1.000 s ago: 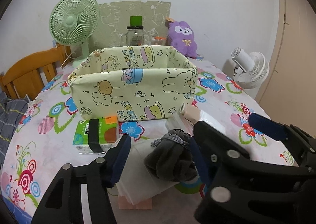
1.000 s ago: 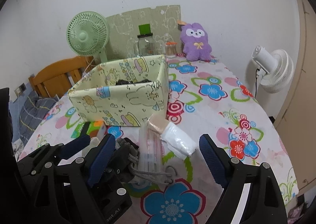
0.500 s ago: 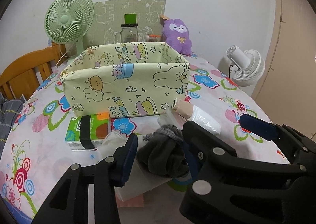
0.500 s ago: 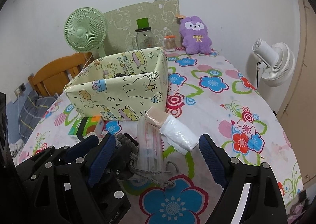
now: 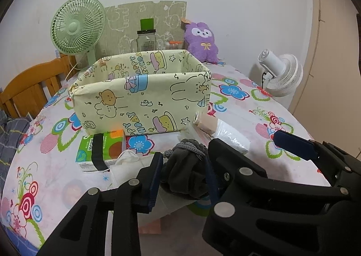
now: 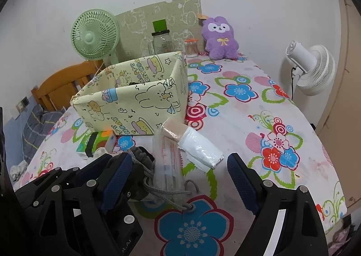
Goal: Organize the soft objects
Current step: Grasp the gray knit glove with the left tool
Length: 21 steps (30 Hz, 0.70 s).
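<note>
1. Left gripper: my jaws have just been closing on the grey drawstring pouch, pads now pressing its sides; it sits on the table in front of the box.
2. Right gripper: jaws wide apart, holding nothing.
3. Fabric box: something dark already inside, I judge.
4. Left to stow: pouch, tissue pack, plastic sleeve, white packet.
</note>
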{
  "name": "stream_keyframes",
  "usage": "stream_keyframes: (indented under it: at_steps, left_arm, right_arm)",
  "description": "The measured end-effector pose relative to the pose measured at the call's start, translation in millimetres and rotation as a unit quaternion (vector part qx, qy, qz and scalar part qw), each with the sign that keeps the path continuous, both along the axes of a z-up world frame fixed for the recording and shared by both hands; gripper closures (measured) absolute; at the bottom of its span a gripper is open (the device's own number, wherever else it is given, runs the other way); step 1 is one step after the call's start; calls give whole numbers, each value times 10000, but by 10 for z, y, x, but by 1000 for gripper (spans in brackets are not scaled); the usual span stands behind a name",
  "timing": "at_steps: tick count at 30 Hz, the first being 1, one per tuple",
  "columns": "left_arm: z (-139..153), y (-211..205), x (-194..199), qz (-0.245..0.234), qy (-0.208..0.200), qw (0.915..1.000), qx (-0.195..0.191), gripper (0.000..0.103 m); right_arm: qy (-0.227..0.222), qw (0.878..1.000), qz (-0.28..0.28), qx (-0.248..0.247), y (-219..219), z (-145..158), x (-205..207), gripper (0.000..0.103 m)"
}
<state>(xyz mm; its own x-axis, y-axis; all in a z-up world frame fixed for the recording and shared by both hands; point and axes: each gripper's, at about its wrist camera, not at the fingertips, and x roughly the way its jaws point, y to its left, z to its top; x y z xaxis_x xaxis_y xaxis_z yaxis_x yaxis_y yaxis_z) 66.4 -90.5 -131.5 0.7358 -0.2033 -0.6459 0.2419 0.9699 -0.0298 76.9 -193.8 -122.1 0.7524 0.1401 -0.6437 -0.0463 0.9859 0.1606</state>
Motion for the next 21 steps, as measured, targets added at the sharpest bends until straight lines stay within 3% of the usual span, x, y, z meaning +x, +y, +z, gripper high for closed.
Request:
stream_keyframes:
  at_steps: [18,21]
  left_arm:
    - [182,65,130,305,-256,9992,43,70]
    - [172,50,200,367,-279,9989,110,70]
  right_arm:
    - [-244,9997,53,13,-25,182,142,15]
    - [-229,9997,-33,18,-70,170,194,20]
